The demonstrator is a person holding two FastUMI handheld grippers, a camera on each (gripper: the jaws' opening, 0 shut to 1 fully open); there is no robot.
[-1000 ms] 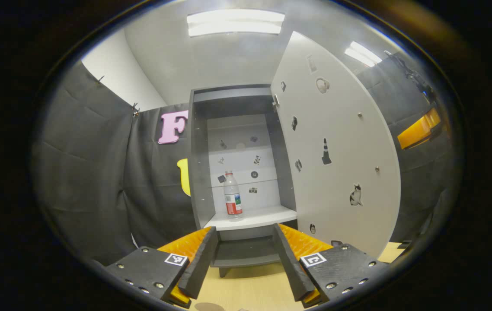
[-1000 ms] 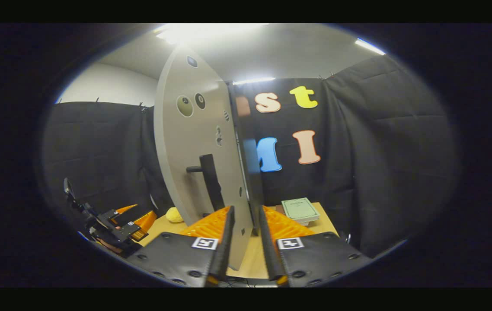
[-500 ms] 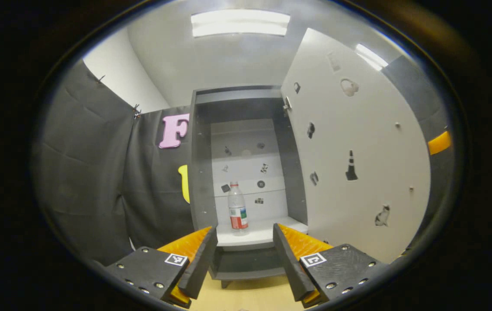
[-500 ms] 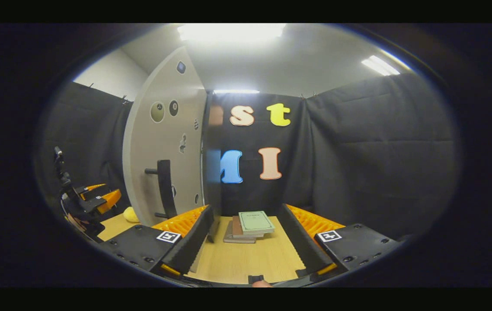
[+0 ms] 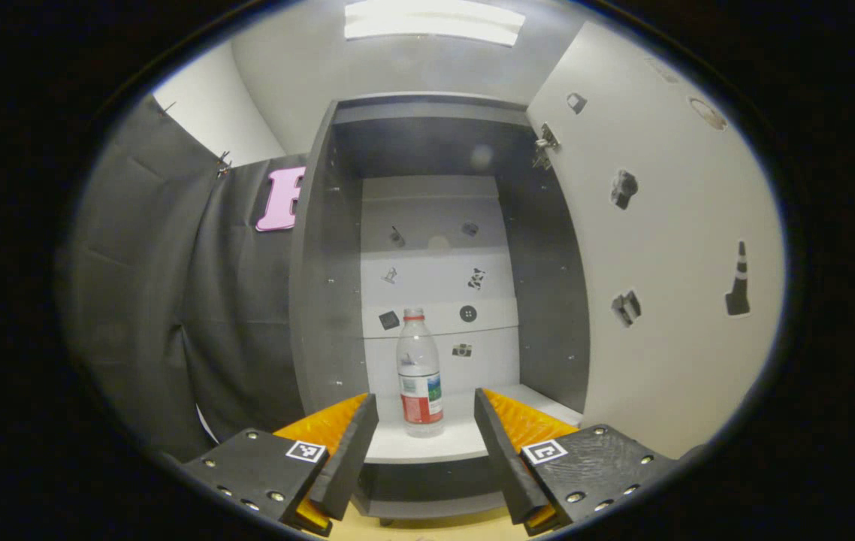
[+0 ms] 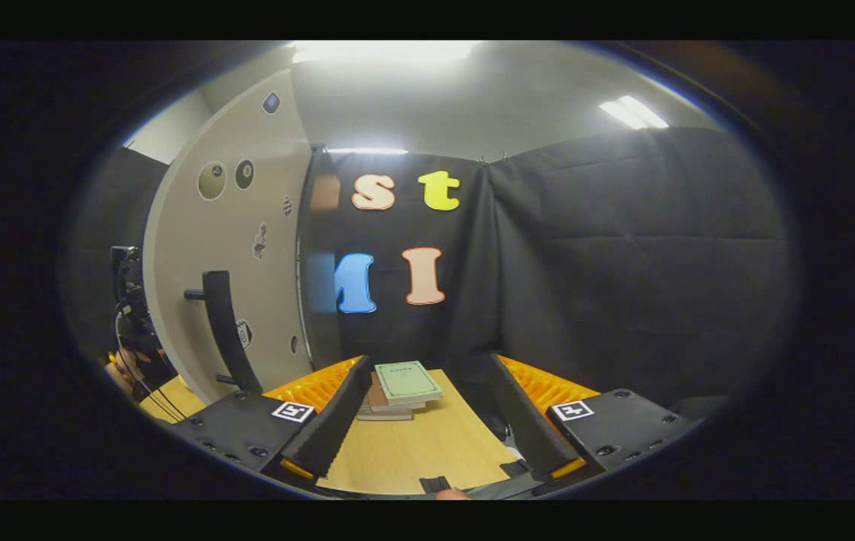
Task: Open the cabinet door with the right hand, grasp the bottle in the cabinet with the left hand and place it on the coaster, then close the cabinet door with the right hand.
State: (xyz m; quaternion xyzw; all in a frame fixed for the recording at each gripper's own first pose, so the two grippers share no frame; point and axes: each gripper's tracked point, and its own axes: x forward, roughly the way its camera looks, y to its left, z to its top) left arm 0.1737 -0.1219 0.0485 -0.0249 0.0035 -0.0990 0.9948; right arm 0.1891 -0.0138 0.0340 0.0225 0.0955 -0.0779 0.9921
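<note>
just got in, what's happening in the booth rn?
Cabinet door is swung open. The left gripper is open and lined up on the bottle, which stands upright on the cabinet shelf, not yet grasped. The right gripper is open, holding nothing, beside the door's handle, over the table near a stack of books.

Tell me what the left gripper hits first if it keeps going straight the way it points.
Most likely the bottle, which stands upright on the cabinet shelf, framed between the open fingers of the left gripper. Depth is unclear; the shelf's front edge sits lower.
</note>
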